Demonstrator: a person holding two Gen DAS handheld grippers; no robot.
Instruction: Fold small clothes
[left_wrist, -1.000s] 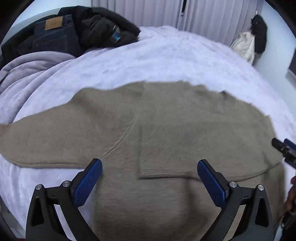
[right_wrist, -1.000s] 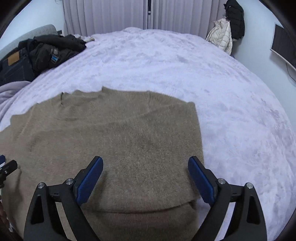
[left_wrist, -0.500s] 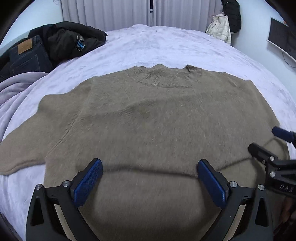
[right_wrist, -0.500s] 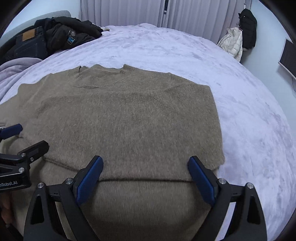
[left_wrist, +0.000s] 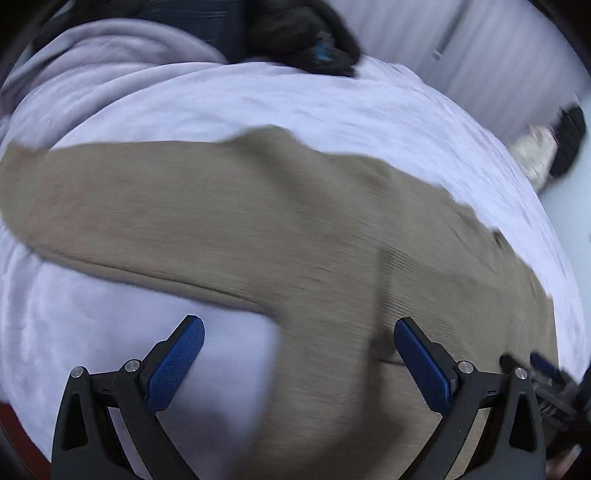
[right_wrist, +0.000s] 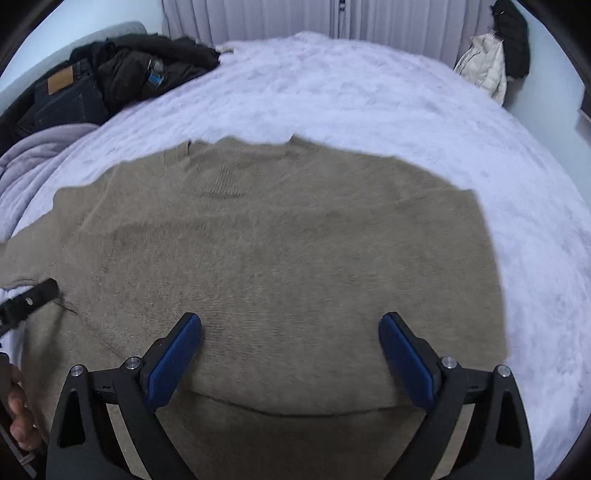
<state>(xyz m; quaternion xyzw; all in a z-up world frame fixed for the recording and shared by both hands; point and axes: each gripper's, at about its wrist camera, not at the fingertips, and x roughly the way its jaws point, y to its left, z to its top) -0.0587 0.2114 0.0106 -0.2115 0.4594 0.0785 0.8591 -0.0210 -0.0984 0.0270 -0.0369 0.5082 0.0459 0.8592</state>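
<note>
A tan knitted sweater (right_wrist: 288, 258) lies flat on the bed, neckline away from me, its right side folded in with a straight edge. In the left wrist view the sweater (left_wrist: 258, 229) shows its left sleeve stretched out to the left. My left gripper (left_wrist: 299, 354) is open and empty above the armpit where sleeve meets body. My right gripper (right_wrist: 290, 350) is open and empty above the lower body, over a fold line. The left gripper's tip (right_wrist: 33, 299) shows at the left edge of the right wrist view.
The bed is covered by a pale lilac fleece blanket (right_wrist: 369, 92). Dark jeans and a black jacket (right_wrist: 122, 74) are piled at the far left, with a grey blanket (right_wrist: 33, 155) beside them. A white and a black coat (right_wrist: 491, 62) hang at the far right.
The left gripper has swung to the left, from the sweater's middle to the left sleeve and armpit. The right gripper has moved little and stays over the lower body. Both stay open.
</note>
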